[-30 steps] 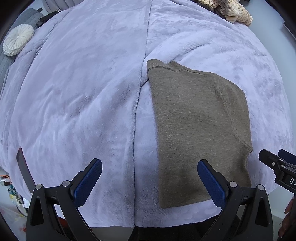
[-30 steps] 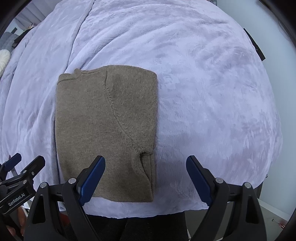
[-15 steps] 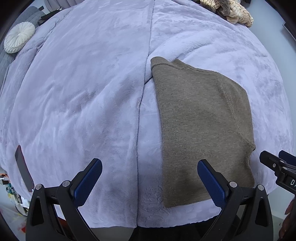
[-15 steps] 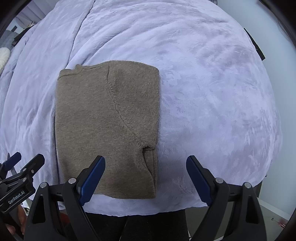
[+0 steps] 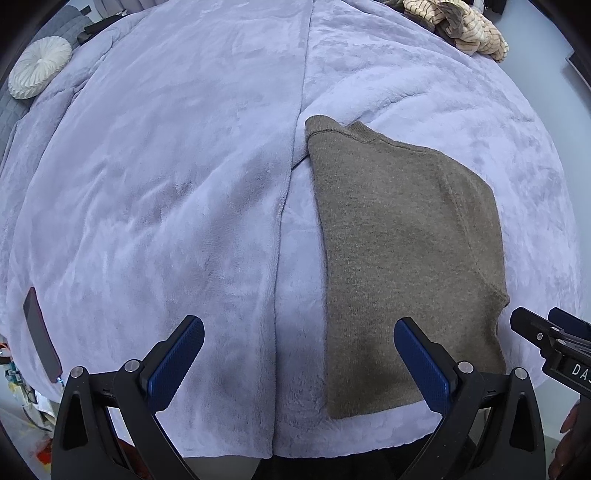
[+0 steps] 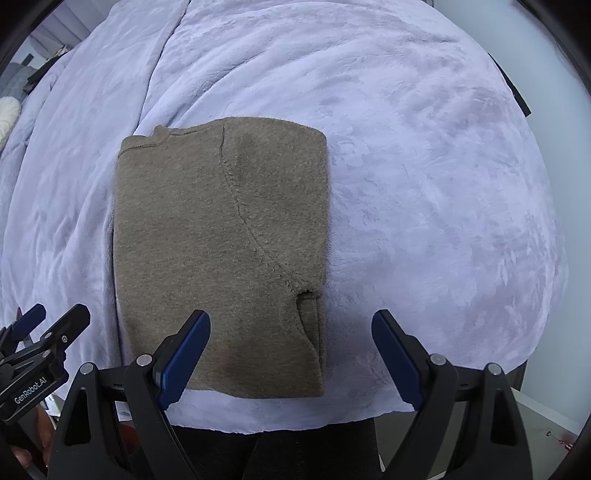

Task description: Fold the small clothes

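Observation:
A brown knit sweater (image 5: 402,258) lies folded into a neat rectangle on a lavender plush blanket (image 5: 166,184), near the bed's front edge; it also shows in the right wrist view (image 6: 218,251). My left gripper (image 5: 295,354) is open and empty, hovering above the blanket beside the sweater's left edge. My right gripper (image 6: 291,350) is open and empty, hovering over the sweater's near right corner. Each gripper shows at the edge of the other's view, the right one (image 5: 554,343) and the left one (image 6: 40,339).
A pile of striped beige clothes (image 5: 458,26) lies at the far right of the bed. A round white cushion (image 5: 38,66) sits at the far left. A dark phone (image 5: 40,332) lies near the blanket's left edge. The bed's front edge (image 6: 277,424) is just below my grippers.
Both grippers have stayed open and empty. The views have shifted slightly, so the sweater sits a little further right and up in frame. The sweater itself has not moved.

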A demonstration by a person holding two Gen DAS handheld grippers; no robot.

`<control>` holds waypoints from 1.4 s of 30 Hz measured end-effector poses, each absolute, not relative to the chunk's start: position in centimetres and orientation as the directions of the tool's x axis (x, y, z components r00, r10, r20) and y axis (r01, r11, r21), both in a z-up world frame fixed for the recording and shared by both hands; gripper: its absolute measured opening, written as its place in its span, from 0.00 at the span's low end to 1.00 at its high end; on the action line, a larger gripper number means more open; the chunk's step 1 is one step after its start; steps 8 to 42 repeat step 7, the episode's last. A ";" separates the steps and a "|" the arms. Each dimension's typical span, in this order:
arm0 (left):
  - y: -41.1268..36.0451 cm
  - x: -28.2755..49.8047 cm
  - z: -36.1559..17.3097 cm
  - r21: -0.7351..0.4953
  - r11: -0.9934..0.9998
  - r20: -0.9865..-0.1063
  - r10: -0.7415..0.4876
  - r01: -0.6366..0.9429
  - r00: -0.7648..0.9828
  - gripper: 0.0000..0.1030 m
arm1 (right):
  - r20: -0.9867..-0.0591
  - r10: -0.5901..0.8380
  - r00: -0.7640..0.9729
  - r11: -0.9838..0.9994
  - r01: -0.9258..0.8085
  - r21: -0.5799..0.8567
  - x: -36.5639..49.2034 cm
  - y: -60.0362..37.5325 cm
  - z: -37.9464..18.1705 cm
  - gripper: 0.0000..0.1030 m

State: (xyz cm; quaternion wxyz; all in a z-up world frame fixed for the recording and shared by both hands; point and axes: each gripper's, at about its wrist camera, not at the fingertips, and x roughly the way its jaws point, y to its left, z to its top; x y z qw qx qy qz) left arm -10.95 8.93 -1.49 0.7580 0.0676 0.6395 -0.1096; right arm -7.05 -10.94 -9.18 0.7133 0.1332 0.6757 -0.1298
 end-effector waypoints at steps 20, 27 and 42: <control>8.8 -10.6 -1.4 -0.047 0.964 -0.983 -0.091 0.263 0.160 1.00 | -0.999 -0.007 0.051 0.928 0.372 0.012 -6.7 -11.2 -9.4 0.88; 8.8 -10.6 -1.4 -0.047 0.964 -0.983 -0.091 0.263 0.160 1.00 | -0.999 -0.007 0.051 0.928 0.372 0.012 -6.7 -11.2 -9.4 0.88; 8.8 -10.6 -1.4 -0.047 0.964 -0.983 -0.091 0.263 0.160 1.00 | -0.999 -0.007 0.051 0.928 0.372 0.012 -6.7 -11.2 -9.4 0.88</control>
